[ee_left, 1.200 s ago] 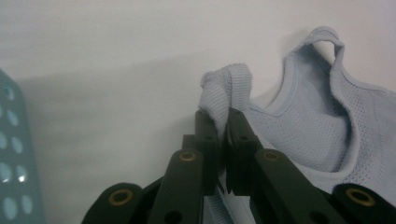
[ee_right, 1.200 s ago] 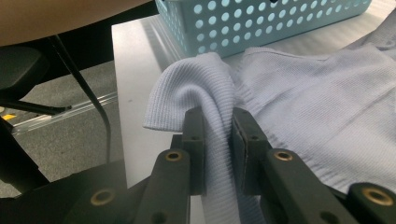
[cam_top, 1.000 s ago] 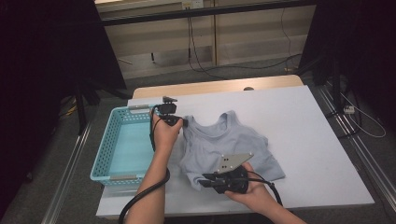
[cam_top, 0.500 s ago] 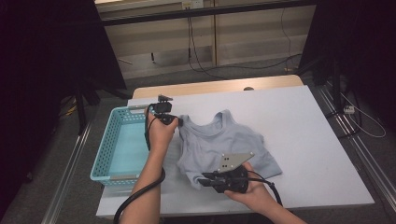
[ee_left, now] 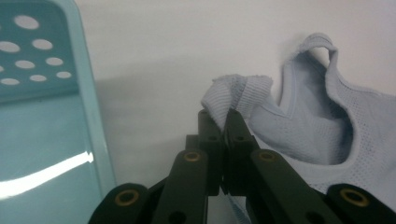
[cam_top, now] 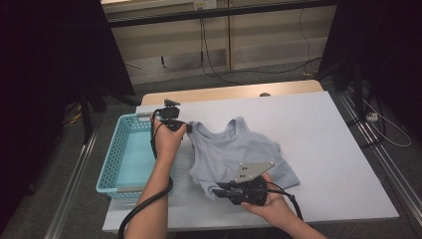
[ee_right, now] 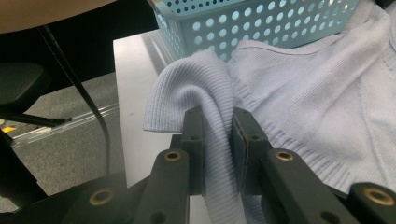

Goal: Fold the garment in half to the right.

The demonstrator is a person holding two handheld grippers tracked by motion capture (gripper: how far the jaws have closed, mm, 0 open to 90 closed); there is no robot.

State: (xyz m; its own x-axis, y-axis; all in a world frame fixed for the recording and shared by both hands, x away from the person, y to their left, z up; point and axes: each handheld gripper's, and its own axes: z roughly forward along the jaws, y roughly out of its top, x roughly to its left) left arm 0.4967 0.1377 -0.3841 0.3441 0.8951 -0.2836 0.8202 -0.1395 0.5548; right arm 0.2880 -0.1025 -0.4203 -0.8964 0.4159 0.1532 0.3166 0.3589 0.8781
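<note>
The left gripper (cam_top: 188, 127), left of centre in the high view, is clamped on a shoulder strap of the pale blue knit vest (cam_top: 234, 157) lying mid-frame on the white table (cam_top: 323, 149) beside the turquoise basket (cam_top: 117, 164). The right gripper (cam_top: 219, 188), lower centre, pinches the vest's hem.

A light blue perforated basket (cam_top: 130, 164) stands at the left edge of a white table (cam_top: 323, 149), its long side along that edge; the holes in its wall (ee_right: 261, 21) appear round and evenly spaced. A strip of bare wood (cam_top: 234, 92) borders the far side of the table. Beyond it, black cables (cam_top: 204, 45) hang down a pale wall panel to the grey floor (cam_top: 278, 72). Metal rails (cam_top: 378, 157) run along the floor to the right.
</note>
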